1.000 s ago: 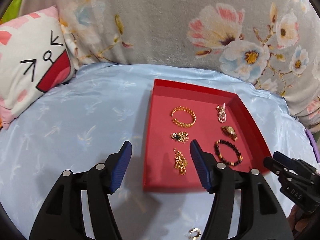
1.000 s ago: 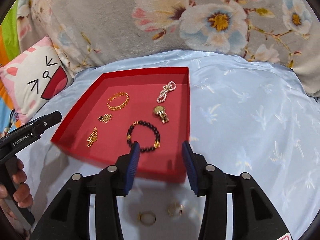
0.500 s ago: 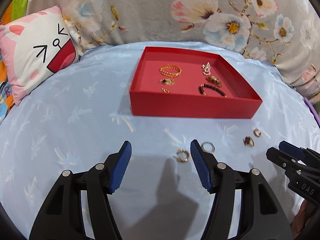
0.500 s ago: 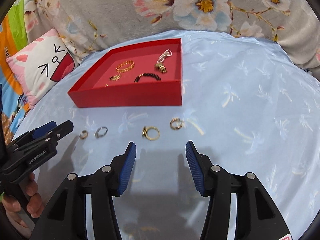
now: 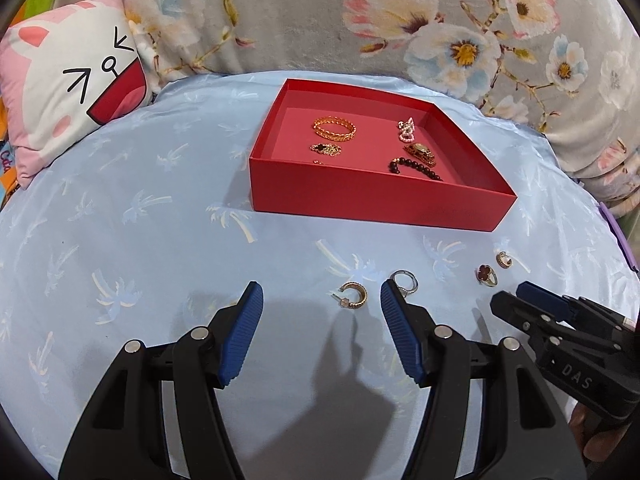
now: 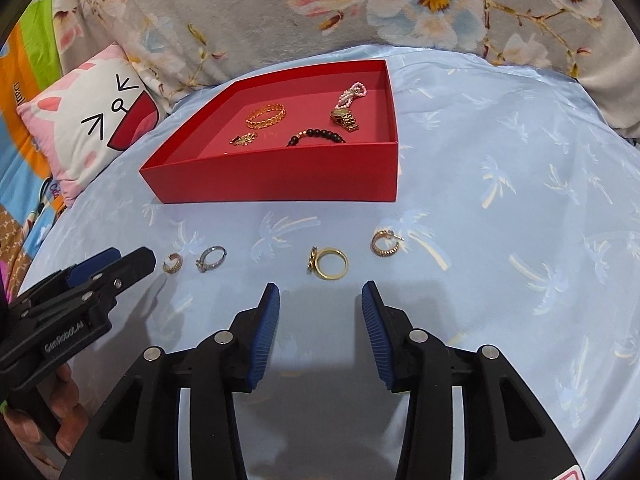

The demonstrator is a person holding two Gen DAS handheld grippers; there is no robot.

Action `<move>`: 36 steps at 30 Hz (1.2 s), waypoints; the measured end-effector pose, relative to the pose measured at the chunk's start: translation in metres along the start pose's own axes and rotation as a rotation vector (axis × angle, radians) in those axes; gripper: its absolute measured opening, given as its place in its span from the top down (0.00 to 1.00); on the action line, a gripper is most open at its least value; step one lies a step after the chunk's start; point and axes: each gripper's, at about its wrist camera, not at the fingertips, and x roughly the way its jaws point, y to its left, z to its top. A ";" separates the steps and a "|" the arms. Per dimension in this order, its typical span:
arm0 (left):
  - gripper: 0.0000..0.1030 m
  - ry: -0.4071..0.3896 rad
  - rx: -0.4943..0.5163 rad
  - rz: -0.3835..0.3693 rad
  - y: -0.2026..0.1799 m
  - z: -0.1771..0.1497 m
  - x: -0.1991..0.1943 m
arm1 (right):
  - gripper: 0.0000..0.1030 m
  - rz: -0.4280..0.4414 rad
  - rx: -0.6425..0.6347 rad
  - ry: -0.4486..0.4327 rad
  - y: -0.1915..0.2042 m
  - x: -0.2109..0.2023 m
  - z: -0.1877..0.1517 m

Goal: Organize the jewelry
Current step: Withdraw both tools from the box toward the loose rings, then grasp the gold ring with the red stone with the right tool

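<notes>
A red tray (image 5: 360, 196) (image 6: 280, 176) on the blue sheet holds a gold bangle (image 5: 334, 129), a dark bead bracelet (image 5: 414, 168), a gold watch (image 6: 344, 119), a pearl piece (image 6: 354, 92) and small gold pieces. In front of the tray lie a gold hoop earring (image 5: 353, 296) (image 6: 173, 263), a silver ring (image 5: 405, 281) (image 6: 211, 258), a gold ring with a red stone (image 5: 487, 275) (image 6: 329, 263) and a second gold hoop (image 5: 504, 259) (image 6: 385, 243). My left gripper (image 5: 321, 304) is open, just before the hoop earring. My right gripper (image 6: 320, 300) is open, just before the gold ring.
A cat-face pillow (image 5: 68, 92) (image 6: 92, 128) lies at the left. A grey floral cushion (image 5: 360, 16) runs along the back. The blue palm-print sheet (image 5: 120, 220) covers the surface. The right gripper also shows at the lower right of the left wrist view (image 5: 568, 336).
Both grippers pulled back from over the tray and came down low in front of it. The rings and earrings before the tray are now close to the fingertips. Both stay open.
</notes>
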 end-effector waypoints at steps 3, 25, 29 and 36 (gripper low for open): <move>0.43 0.004 0.011 0.003 -0.003 0.000 0.001 | 0.63 -0.002 0.005 -0.003 0.001 0.004 0.005; 0.43 0.014 0.015 0.006 -0.003 0.000 0.005 | 0.80 -0.003 0.026 0.037 0.007 0.018 0.013; 0.43 0.015 0.015 0.003 -0.003 0.000 0.004 | 0.80 -0.017 0.040 0.035 0.002 0.022 0.018; 0.43 0.015 0.013 0.000 -0.003 -0.001 0.005 | 0.80 -0.048 0.015 0.027 0.009 0.030 0.027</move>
